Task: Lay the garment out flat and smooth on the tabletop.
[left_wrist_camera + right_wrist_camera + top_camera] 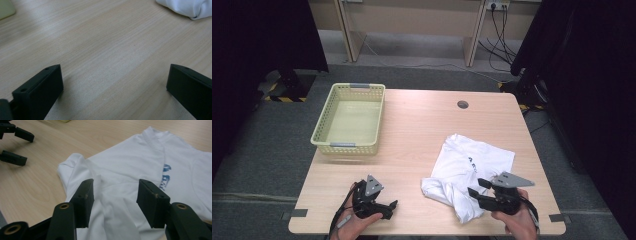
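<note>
Tabletop (pixel 422 125): yellow basket (pixel 324 131) empty.

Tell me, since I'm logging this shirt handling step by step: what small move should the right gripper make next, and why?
Probably close the right gripper on the raised fold of the white shirt: its jaws stand apart with that fold between them, not pinched. The left gripper sits open over bare table.

Your right gripper (pixel 479 192) sits over the near edge of the crumpled white cotton T-shirt (pixel 472 165). Your left gripper (pixel 388 207) is well left of it on the light wooden table (pixel 422 125); the pale-green perforated plastic basket (pixel 349 120) lies beyond it.
</note>
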The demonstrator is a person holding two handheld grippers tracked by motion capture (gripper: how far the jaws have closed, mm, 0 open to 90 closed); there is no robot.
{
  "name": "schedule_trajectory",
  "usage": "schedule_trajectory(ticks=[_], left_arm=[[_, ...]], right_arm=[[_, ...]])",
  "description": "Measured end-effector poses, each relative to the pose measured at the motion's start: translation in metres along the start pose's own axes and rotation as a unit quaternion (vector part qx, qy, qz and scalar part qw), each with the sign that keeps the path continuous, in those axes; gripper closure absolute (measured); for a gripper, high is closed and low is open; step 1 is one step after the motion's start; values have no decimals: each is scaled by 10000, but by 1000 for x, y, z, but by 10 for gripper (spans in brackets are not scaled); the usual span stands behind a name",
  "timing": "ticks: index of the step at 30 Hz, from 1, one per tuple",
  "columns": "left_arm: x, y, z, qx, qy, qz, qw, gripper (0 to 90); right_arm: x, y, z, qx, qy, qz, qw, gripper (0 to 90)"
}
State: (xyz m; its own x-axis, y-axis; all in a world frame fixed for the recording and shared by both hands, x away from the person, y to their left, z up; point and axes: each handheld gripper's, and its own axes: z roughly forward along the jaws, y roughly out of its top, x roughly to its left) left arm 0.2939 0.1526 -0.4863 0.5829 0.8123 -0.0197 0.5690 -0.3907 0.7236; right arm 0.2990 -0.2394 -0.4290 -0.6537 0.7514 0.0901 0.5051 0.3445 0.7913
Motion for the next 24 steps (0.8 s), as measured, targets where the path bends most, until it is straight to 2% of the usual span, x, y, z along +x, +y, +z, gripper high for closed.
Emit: schedule_trajectory(ticks=[3,7,9,10,13,15,18,21,24], left_arm=[[0,0,0,7,-4,0,10000,0],[0,0,0,6,-4,0,10000,0],[0,0,0,-1,-2,-3,10000,0],[0,0,0,-1,-2,-2,10000,0],[0,0,0,6,-4,0,10000,0],[0,0,0,6,-4,0,10000,0],[0,0,0,-1,-1,-1,10000,0],[0,0,0,8,-3,0,10000,0],[0,0,0,-1,-1,-3,10000,0]], right_arm=[[6,13,27,278,135,-74,9995,417],[14,21,63,688,374,17,9969,373],[20,20,73,825,502,-4,9953,398],[23,19,75,870,600,-82,9944,454],[37,15,69,774,896,-444,9920,568],[49,12,58,688,1005,-665,9903,592],[63,8,38,537,1212,-779,9881,593],[66,5,19,365,1133,-771,9899,558],[53,4,3,166,856,-560,9946,527]])
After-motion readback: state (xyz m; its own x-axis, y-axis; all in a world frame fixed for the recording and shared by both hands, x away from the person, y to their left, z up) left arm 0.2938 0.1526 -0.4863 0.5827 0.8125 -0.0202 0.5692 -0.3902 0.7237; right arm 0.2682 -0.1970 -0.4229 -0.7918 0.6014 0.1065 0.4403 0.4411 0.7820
